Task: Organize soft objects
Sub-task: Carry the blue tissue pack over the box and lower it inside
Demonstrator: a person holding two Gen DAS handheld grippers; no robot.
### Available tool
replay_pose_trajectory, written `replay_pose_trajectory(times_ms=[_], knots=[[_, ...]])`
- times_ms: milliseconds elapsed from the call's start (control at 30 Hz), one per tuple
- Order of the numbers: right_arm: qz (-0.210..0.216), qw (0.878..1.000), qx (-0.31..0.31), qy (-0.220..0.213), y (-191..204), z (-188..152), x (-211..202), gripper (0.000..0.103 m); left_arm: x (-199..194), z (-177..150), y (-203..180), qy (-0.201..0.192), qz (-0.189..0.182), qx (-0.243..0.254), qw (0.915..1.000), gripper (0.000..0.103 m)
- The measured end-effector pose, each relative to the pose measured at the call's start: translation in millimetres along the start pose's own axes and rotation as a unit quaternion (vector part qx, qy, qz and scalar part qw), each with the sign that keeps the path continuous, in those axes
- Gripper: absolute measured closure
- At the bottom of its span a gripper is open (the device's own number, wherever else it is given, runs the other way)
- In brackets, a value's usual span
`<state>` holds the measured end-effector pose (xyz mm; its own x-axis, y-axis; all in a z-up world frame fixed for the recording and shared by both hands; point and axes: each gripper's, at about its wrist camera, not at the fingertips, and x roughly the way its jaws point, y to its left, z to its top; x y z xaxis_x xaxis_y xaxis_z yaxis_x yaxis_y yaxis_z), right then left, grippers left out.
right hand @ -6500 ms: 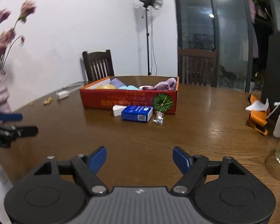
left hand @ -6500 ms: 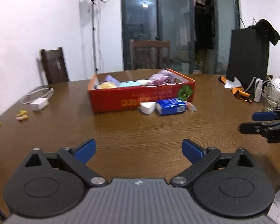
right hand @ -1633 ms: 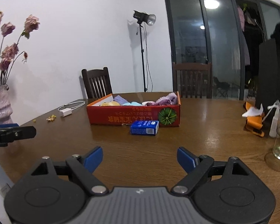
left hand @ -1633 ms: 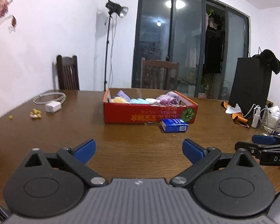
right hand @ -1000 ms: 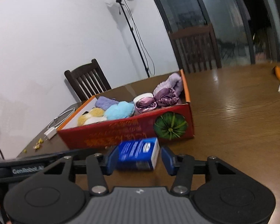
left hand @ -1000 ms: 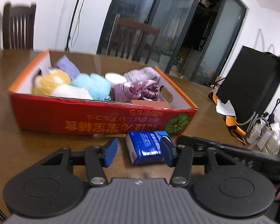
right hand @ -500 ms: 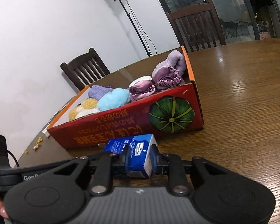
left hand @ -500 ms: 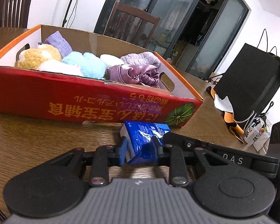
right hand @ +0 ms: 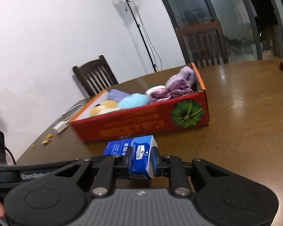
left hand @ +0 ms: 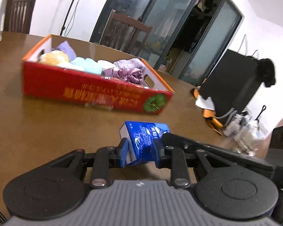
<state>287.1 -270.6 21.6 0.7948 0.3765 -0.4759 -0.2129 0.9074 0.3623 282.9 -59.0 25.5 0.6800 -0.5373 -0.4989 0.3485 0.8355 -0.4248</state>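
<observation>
Spanning both views: one brown wooden table (left hand: 47,124), and past its far edge two dark wooden chairs, one by the white wall (right hand: 95,75) and one in front of the glass doors (right hand: 201,41). One light stand (right hand: 139,28) against the wall. On the table, one red cardboard box (left hand: 88,90) with a green pumpkin print at its end, open top, holding a count of roughly six soft items: one yellow plush (left hand: 53,56), one light-blue fluffy piece (left hand: 86,65), one lavender cloth (left hand: 65,49), one white round piece (left hand: 105,64), two purple fabric bundles (left hand: 128,69) at the pumpkin end. One black bag (left hand: 234,81) stands on the table's right side, clutter near it too blurred to count. One white charger with cable (right hand: 61,125) left of the box. One blue tissue pack (left hand: 143,141) sits in front of the box, apart from it, nearer the grippers. Two grippers on it: left gripper (left hand: 140,152) clamped on one end of the pack, right gripper (right hand: 141,160) clamped on the other end, jaws having just been closing, pack wrapper crumpled between the pads.
</observation>
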Motion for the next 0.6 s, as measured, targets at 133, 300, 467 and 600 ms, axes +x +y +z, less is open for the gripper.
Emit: replay_pose_trajectory(times_ms=[133, 300, 467, 600], knots=[[0.020, 1.000, -0.006, -0.007, 30.2, -23.6, -42.4, 0.084, -52.7, -22.2, -6.6, -0.026, -0.003, -0.005, 0.9996, 0.076], [0.032, 0.999, -0.013, -0.030, 60.4, -42.5, -83.2, 0.084, -98.1, -38.1, -15.5, -0.058, -0.009, -0.002, 0.9983, 0.075], [0.029, 0.998, -0.027, -0.045, 78.8, -50.3, -102.9, 0.084, -117.9, -44.2, -18.8, -0.072, -0.014, 0.002, 0.9973, 0.075], [0.027, 0.998, -0.032, -0.054, 86.2, -47.2, -110.6, 0.084, -125.2, -39.0, -20.1, -0.084, -0.019, 0.007, 0.9962, 0.075]])
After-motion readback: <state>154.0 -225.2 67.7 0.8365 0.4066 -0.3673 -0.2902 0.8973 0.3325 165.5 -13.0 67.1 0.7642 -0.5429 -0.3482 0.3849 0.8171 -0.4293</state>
